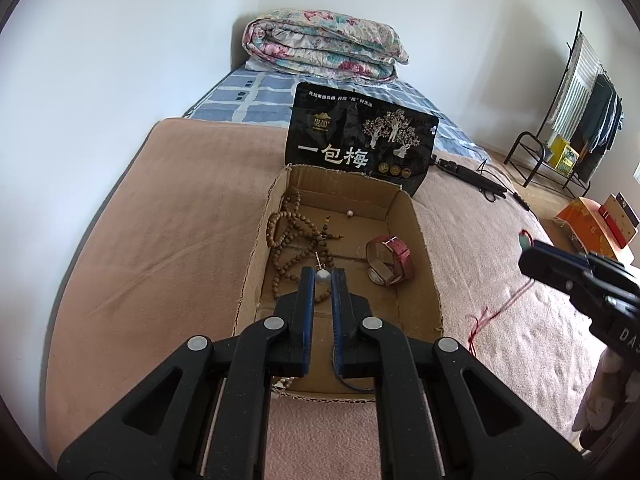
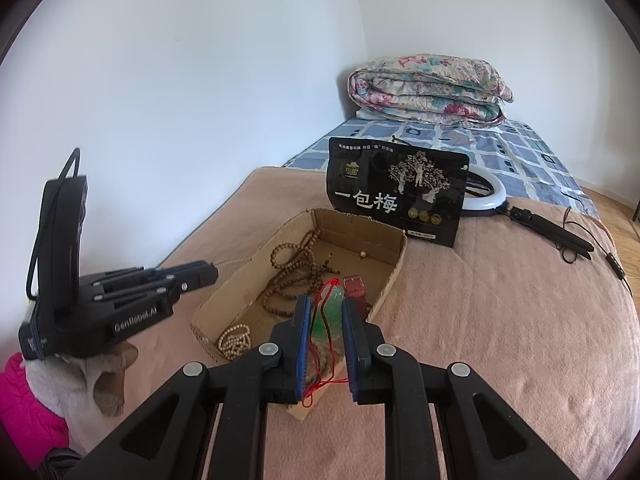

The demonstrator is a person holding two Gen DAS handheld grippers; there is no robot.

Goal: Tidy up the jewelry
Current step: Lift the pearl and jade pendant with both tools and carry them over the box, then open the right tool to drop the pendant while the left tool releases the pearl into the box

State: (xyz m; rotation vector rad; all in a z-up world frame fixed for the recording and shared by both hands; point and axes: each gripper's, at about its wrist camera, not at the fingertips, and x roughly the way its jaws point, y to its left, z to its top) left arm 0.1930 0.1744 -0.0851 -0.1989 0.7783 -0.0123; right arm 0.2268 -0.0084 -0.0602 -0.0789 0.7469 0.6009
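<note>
Pouch [image 1: 360, 136] marked "一包梅", left claw [image 2: 200, 276] "GenRobot.AI"

Cardboard box [image 1: 420, 264] on blanket [image 1: 160, 248] over bed. Inside box: bead strands [image 1: 288, 236] along left wall, watch [image 1: 390, 258] toward right wall, small bead [image 1: 349, 213] near back wall. Upright pouch [image 1: 360, 136] just behind box. Folded quilt [image 1: 324, 44] at far end of bed, behind pouch, against wall. Ring light [image 2: 486, 198] right of pouch, partly behind it. Left tongs [image 1: 324, 276] over box, round pendant [image 1: 323, 277] between tips. Right tongs [image 2: 326, 312] over near end of box, pendant on cord [image 2: 332, 308] between tips. Clothes rack [image 1: 576, 120] far right, on floor.
</note>
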